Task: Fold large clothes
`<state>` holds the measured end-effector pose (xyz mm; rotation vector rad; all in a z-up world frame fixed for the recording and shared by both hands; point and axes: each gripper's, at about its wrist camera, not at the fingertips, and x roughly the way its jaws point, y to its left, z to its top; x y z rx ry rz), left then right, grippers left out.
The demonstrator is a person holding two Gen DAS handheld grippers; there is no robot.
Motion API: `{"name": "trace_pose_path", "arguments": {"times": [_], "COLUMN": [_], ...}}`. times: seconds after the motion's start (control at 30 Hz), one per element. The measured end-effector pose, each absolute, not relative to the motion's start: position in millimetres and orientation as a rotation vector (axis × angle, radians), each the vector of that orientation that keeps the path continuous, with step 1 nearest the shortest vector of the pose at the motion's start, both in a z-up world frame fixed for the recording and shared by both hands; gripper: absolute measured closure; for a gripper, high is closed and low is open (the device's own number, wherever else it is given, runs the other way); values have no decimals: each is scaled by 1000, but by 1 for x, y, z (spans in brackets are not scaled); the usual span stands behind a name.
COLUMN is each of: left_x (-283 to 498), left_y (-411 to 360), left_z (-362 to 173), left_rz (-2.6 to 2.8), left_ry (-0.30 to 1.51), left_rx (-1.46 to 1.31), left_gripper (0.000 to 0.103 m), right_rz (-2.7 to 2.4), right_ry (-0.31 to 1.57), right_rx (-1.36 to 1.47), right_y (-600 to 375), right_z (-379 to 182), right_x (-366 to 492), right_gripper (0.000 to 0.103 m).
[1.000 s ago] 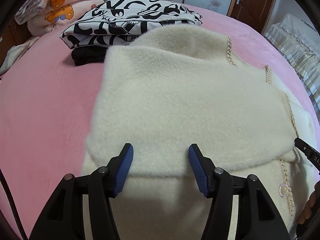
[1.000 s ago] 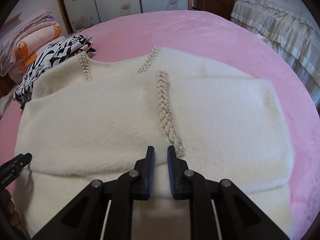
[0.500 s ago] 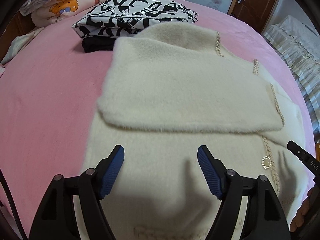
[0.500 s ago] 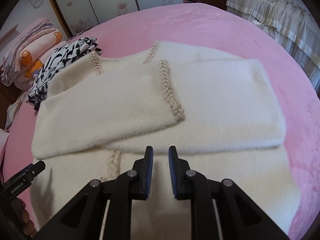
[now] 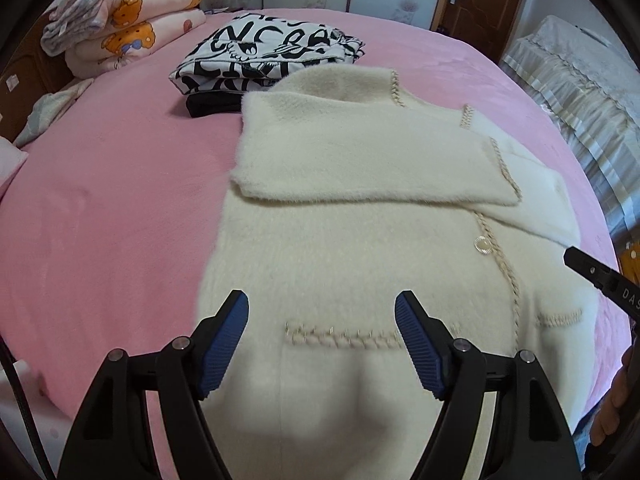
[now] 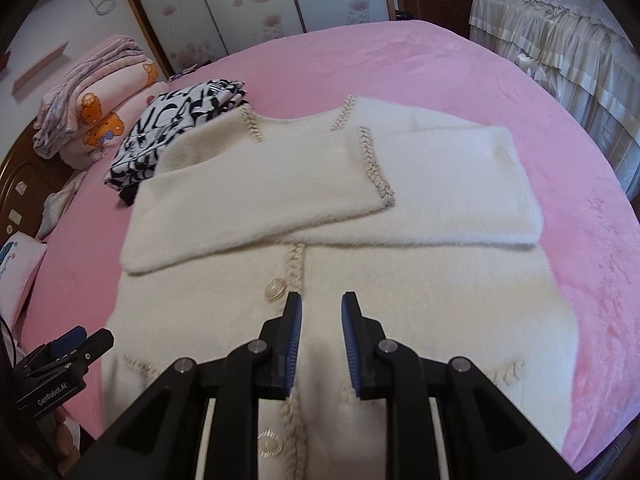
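Note:
A cream fluffy cardigan (image 5: pixel 352 240) with braided trim lies flat on the pink bed, both sleeves folded across its chest; it also shows in the right wrist view (image 6: pixel 360 264). My left gripper (image 5: pixel 322 312) is open and empty, above the lower left of the cardigan near a braided pocket edge (image 5: pixel 340 338). My right gripper (image 6: pixel 321 312) is slightly open and empty, above the cardigan's front placket by a pearly button (image 6: pixel 274 290). The right gripper's tip shows at the left wrist view's right edge (image 5: pixel 600 276).
A folded black-and-white patterned garment (image 5: pixel 268 58) lies just past the cardigan's collar. Folded pink bear-print blankets (image 5: pixel 132 28) are stacked at the far left. A second bed with a beige frilled cover (image 6: pixel 560 40) stands to the right. The pink bedspread (image 5: pixel 112 200) surrounds the cardigan.
Both grippers have pulled back toward the cardigan's hem, away from the folded sleeves. The right gripper's jaws have opened a little wider. The left gripper stays open.

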<state>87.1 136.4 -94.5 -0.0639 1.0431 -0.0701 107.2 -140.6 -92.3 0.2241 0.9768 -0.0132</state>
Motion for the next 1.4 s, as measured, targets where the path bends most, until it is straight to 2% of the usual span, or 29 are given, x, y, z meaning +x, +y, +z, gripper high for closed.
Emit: {"name": "trace_pose_path", "arguments": {"times": [0.1,0.27,0.53,0.7,0.9,1.03,1.4], "left_x": [66,33,-20,-40,-47,-44,-38], "left_y": [138,143,154,156,173,193,242], "left_z": [-80,-54,-25,-26,-55,-92,-172], "left_rz": [-84,-89,-84,-81,-142,-186,-177], "left_ry": [1032,991,932,934,1042,1146,1297], "left_rx": [-50,-30,-48,-22,-49,-100,-259], "left_gripper": [29,29,27,24,23,23,23], "right_rz": [3,21,34,26,-6,-13,-88], "right_ry": [950,898,812,766,779,824,966], "right_rx": [211,212,190,173,149,137,152], "right_y": [-134,-134,-137,-145,-159,-175,-251], "right_z": [-78,-54,-19,-9,-21,-42,-116], "right_x": [87,52,-3,-33,-60,-72,-91], "right_gripper": [82,63,62,46,42,42,42]}}
